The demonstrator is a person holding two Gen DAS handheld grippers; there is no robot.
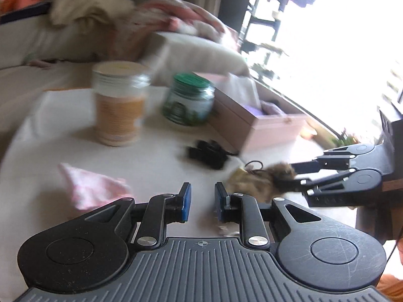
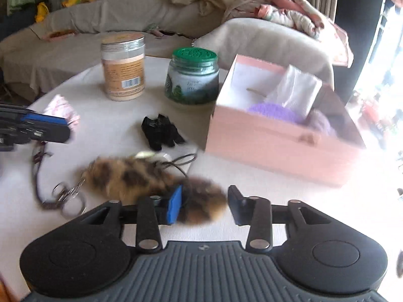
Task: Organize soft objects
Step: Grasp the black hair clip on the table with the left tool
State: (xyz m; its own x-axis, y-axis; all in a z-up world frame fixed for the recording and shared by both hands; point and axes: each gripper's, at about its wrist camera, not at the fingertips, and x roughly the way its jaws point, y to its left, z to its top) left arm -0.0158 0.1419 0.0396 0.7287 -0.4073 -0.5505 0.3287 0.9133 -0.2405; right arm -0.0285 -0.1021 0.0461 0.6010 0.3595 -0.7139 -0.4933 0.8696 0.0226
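White round table [image 2: 105,130] in front of a beige sofa [image 2: 37,50] piled with crumpled blankets [image 2: 289,10]. On the table's right side sits an open pink box [image 2: 277,146], with a purple fluffy thing [image 2: 274,110] and white tissue [image 2: 294,90] inside. Behind the box's left end is a green-lidded jar [image 2: 192,75], with a tall orange-labelled canister [image 2: 123,68] left of it. Brown spotted fur keychain [image 2: 141,176] lies on the table near the front, its rings and cord [image 2: 65,196] trailing left; one fuzzy end sits between the right gripper [image 2: 205,205] jaws, which stand spread, no visible pinch on the right side. Pink-white cloth [image 1: 93,188] lies crumpled at the table's left edge, close to the left gripper [image 1: 202,202], jaws narrowly apart, nothing between them. Small black bundle [image 2: 161,130] lies mid-table, between the jar and the keychain.
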